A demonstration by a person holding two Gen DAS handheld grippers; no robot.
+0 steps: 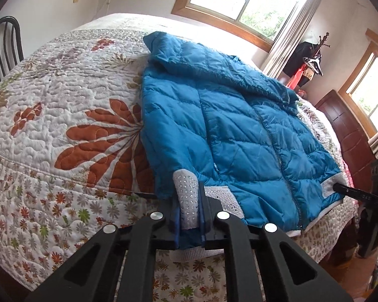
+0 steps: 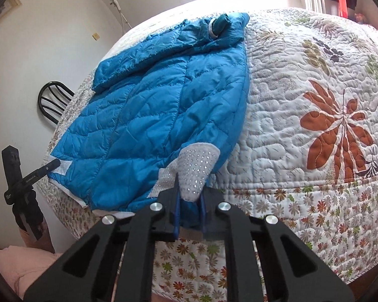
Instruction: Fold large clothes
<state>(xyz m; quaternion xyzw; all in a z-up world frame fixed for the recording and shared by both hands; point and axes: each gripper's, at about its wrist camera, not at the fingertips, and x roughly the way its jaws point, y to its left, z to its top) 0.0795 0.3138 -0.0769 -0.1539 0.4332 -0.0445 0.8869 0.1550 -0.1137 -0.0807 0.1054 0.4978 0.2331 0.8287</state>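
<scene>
A blue quilted puffer jacket (image 1: 239, 125) lies front-up on the floral quilted bedspread (image 1: 63, 115), zipper (image 1: 274, 141) closed, hood (image 1: 209, 60) toward the far side of the bed and the hem at the near edge. Both sleeves appear folded in over the body, their white rhinestone-studded cuffs down by the hem.

The left gripper (image 1: 189, 224) is clamped narrow on the jacket's left hem corner, one studded cuff (image 1: 186, 196) and a wad of blue fabric pinched between its blue pads. The right gripper (image 2: 190, 216) is closed the same way on the opposite corner, with the other cuff (image 2: 197, 168) and hem caught between its fingers. Each camera shows the other gripper out at the far corner of the hem.

The likely next move is lifting the hem and carrying it toward the hood. The risks, as I judge them: the shell looks slick and puffy, so a thick bunch could creep out of the pads once the jacket's weight comes on. If the cuffs slip free, the sleeves would fall open and spoil the fold. Uneven lifting would skew the fold line — and the hem sits at the bed's edge, so a dropped corner could slide off the bedspread. A dark chair (image 1: 5, 45) stands well clear.
</scene>
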